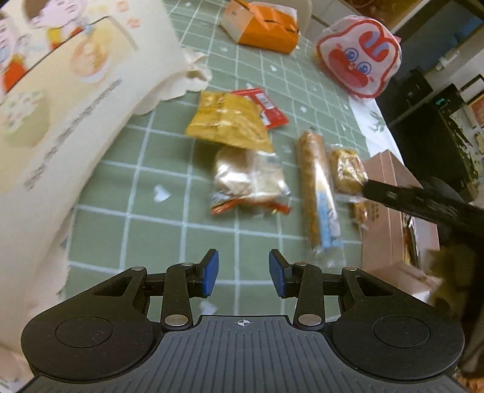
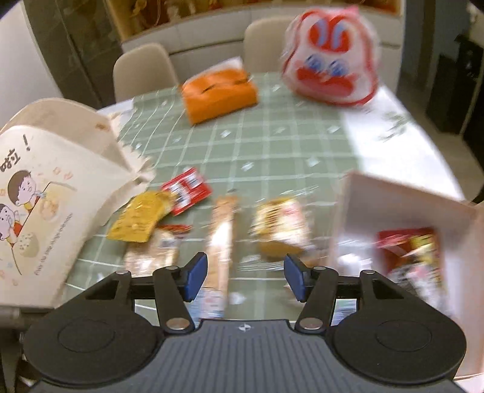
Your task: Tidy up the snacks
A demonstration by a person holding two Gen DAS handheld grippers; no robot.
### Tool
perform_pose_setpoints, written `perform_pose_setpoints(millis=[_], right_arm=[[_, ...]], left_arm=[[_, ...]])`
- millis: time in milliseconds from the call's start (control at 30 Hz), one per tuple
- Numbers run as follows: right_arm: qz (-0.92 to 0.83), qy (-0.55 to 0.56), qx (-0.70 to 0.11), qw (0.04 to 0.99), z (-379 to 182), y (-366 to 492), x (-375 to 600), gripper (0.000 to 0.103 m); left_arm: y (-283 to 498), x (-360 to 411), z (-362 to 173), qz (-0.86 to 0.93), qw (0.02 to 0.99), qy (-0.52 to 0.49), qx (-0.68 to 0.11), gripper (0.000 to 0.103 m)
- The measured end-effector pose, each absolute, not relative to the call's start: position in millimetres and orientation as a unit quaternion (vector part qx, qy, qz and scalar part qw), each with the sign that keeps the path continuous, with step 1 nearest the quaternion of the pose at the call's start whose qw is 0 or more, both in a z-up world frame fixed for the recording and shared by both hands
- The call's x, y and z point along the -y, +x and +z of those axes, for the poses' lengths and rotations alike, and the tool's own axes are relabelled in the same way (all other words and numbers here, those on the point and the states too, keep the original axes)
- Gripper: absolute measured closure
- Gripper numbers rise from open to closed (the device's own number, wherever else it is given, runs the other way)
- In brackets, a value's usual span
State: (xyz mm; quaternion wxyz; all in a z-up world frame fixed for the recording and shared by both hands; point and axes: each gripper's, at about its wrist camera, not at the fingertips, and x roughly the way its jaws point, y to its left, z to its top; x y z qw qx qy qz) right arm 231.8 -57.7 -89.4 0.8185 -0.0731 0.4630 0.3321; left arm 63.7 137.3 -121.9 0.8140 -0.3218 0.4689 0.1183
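Note:
Several snack packets lie on the green checked tablecloth (image 1: 169, 229): a yellow packet (image 1: 227, 121), a red packet (image 1: 266, 105), a clear bread packet (image 1: 248, 181), a long stick snack (image 1: 317, 193) and a small cake packet (image 1: 348, 172). My left gripper (image 1: 243, 273) is open and empty, above the cloth in front of the bread packet. My right gripper (image 2: 246, 278) is open and empty, above the long stick snack (image 2: 220, 241) and cake packet (image 2: 281, 226). A pink box (image 2: 393, 211) at the right holds a red packet (image 2: 411, 251). The right gripper's arm shows in the left wrist view (image 1: 423, 202).
A cream cartoon-printed bag (image 1: 60, 121) stands at the left. An orange tissue box (image 1: 263, 27) and a red-and-white rabbit-face bag (image 1: 360, 57) sit at the far side. Chairs (image 2: 142, 69) stand beyond the table. The right wrist view is blurred.

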Motion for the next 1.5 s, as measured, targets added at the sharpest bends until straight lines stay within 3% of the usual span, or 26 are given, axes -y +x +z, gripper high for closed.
perform_pose_setpoints(millis=[133, 233, 433, 633, 767, 833, 900, 933, 1033, 1100, 1233, 1400, 1500], right_arm=[[0.327, -0.087, -0.488, 0.805, -117, 225, 24, 0.048], [0.306, -0.107, -0.504, 0.801, -137, 219, 8, 0.064], [0.386, -0.136, -0.514, 0.754, -125, 195, -5, 0.065], [0.303, -0.217, -0.451, 0.811, -104, 222, -3, 0.059], [0.256, -0.241, -0.472, 0.808, -116, 261, -4, 0.058], [0.242, -0.244, -0.484, 0.805, -127, 276, -8, 0.053], [0.236, -0.254, -0.481, 0.806, -135, 288, -16, 0.037], [0.231, -0.261, -0.481, 0.804, -140, 291, -20, 0.036], [0.215, -0.249, -0.490, 0.808, -149, 294, -27, 0.037], [0.223, -0.230, -0.494, 0.808, -147, 284, -28, 0.044], [0.286, -0.189, -0.516, 0.785, -138, 243, -23, 0.048], [0.336, -0.152, -0.535, 0.760, -132, 192, -1, 0.046], [0.365, -0.099, -0.513, 0.771, -117, 169, 30, 0.036]], left_arm=[[44, -150, -122, 0.121, 0.811, -0.327, -0.470, 0.062], [32, -164, -123, 0.128, 0.808, -0.333, -0.469, 0.062], [19, -187, -128, 0.130, 0.804, -0.349, -0.464, 0.062], [20, -190, -135, 0.098, 0.804, -0.366, -0.459, 0.062], [24, -181, -142, 0.063, 0.811, -0.370, -0.450, 0.062], [27, -175, -144, 0.048, 0.812, -0.370, -0.449, 0.062], [29, -168, -144, 0.032, 0.814, -0.368, -0.449, 0.062], [30, -166, -144, 0.026, 0.814, -0.366, -0.451, 0.062], [33, -162, -144, 0.018, 0.813, -0.365, -0.454, 0.062], [35, -162, -144, 0.017, 0.813, -0.366, -0.452, 0.063], [42, -165, -142, 0.020, 0.811, -0.375, -0.448, 0.063], [63, -172, -131, 0.026, 0.822, -0.371, -0.432, 0.063], [88, -169, -115, 0.013, 0.844, -0.344, -0.412, 0.063]])
